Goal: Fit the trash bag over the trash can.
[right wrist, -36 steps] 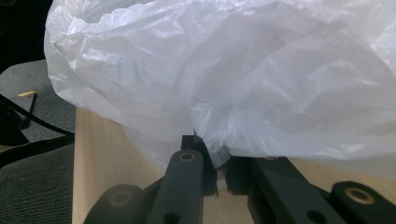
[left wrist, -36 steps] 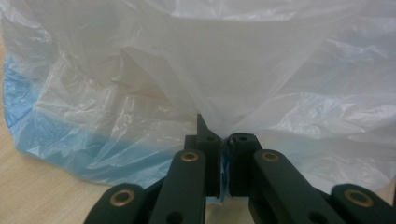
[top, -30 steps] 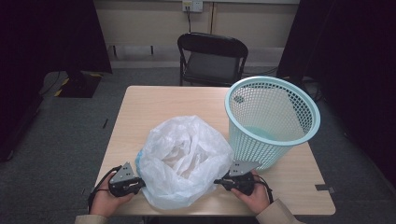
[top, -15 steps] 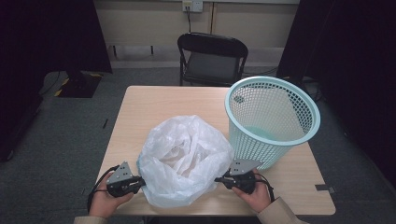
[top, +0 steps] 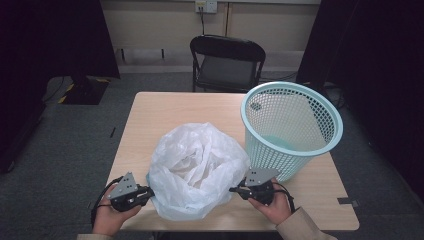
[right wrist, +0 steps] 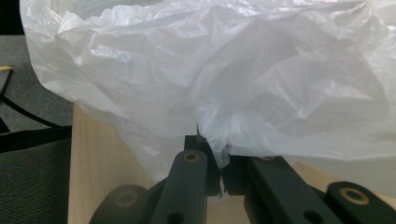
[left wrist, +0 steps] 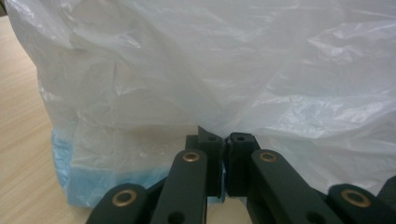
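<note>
High view: we have left gripper (top: 145, 192) and right gripper (top: 235, 190) clenched on the plastic bag (top: 195, 167); thin film may tear or slip if we pull apart.

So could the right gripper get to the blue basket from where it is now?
Probably yes. The basket stands just beyond the right gripper with nothing between, but that gripper is shut on the plastic bag, so the bag would come along.

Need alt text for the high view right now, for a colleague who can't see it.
A white plastic bag, mouth open, sits on a wooden table, pinched at its sides by the left tongs and right tongs. A teal mesh basket stands upright beside it.
</note>
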